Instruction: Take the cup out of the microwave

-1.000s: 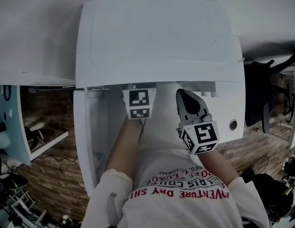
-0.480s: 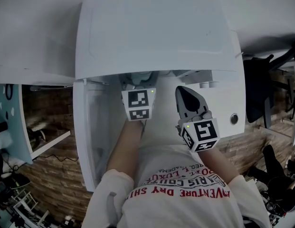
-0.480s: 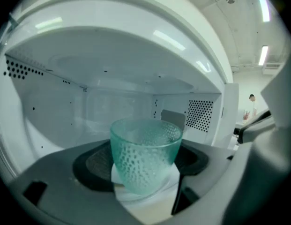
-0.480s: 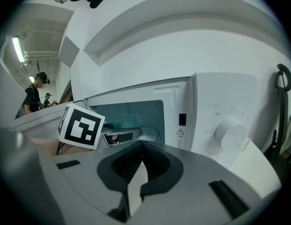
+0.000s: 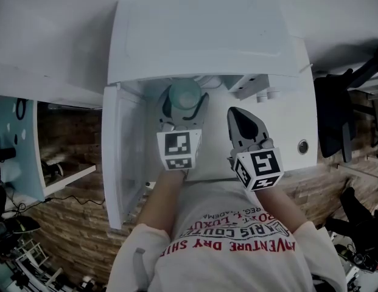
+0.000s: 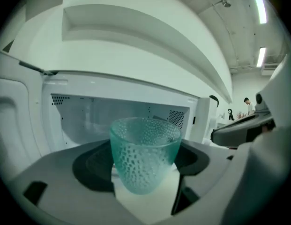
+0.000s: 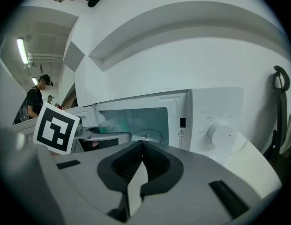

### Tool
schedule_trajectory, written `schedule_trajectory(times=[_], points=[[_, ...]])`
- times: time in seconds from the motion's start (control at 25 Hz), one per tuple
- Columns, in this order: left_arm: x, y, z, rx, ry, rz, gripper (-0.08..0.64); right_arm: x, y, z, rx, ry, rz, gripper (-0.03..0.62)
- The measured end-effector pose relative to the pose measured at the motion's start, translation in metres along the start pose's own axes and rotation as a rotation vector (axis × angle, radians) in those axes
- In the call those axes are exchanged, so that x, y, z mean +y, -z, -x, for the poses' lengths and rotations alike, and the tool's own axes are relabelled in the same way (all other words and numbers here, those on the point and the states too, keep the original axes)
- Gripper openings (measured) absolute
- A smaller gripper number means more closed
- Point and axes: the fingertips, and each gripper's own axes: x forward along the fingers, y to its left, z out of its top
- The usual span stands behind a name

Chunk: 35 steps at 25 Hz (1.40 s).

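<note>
Closest to the camera, the person's white shirt [image 5: 237,242] with red print is filling the bottom of the head view, and both forearms are reaching forward from it. The right gripper [image 5: 237,117] is hanging in front of the microwave's control panel, its two jaws pressing flat against each other with nothing between them. Its marker cube [image 5: 259,170] is facing up. Just beside it, the left gripper [image 5: 184,107] is clamping its jaws round the lower body of the cup [image 6: 144,151], a dimpled, see-through teal glass that is standing upright with its mouth up. The cup is sitting in the air just in front of the open cavity, under the front edge of the white microwave [image 5: 201,35]. The microwave door [image 5: 115,157] is swinging wide to the left, and the round knob [image 7: 221,133] is showing on the panel at the right. Far behind, a person [image 7: 35,97] is standing under ceiling lights.
</note>
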Motion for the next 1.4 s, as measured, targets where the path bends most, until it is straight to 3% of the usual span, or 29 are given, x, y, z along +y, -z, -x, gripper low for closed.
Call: schedule_trajectory(times=[0.28,0.52,0.92,1.4], points=[[-0.018,-0.021,0.056,-0.045,0.009,-0.005,0.379,0.024,-0.008,0.018,-0.037,-0.026,0.022,0.011],[-0.023,-0.05,0.095,-0.077,0.032,0.036,0.379,0.036,-0.04,0.036,-0.168,-0.028,0.066,0.011],[-0.023,-0.103,0.127,-0.177,0.007,-0.026,0.379,0.053,-0.089,0.052,-0.3,-0.059,0.146,0.011],[-0.016,-0.11,0.121,-0.192,0.014,-0.032,0.379,0.066,-0.098,0.047,-0.295,-0.094,0.193,0.011]])
